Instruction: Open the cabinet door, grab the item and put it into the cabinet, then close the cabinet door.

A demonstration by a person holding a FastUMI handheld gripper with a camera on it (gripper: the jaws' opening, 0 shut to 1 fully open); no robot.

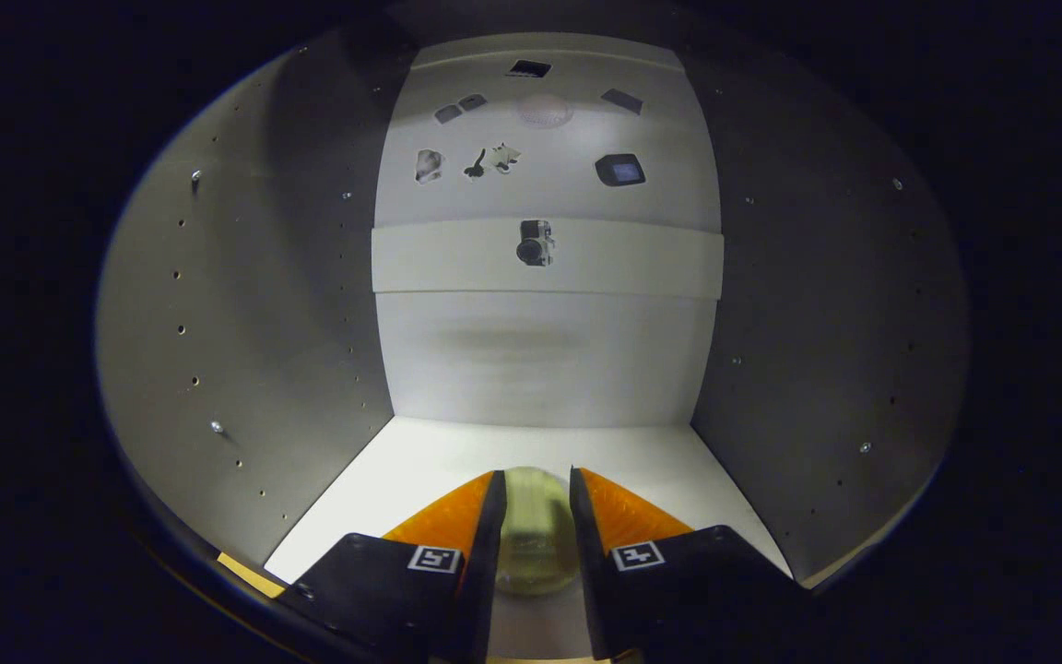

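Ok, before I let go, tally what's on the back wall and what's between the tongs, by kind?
Stickers on the cabinet's back wall: 8, the camera sticker on the rail included.
Pale translucent item held between the tongs, both fingers against it, over the cabinet floor: 1.
Total: 9.

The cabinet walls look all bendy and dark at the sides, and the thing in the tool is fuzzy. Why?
In the gripper view, the fisheye lens bows the straight cabinet walls; light falls on the back panel and floor, leaving the sides dim; the pale item, held between the tool fingers, looks blurred, probably too near to be sharp.
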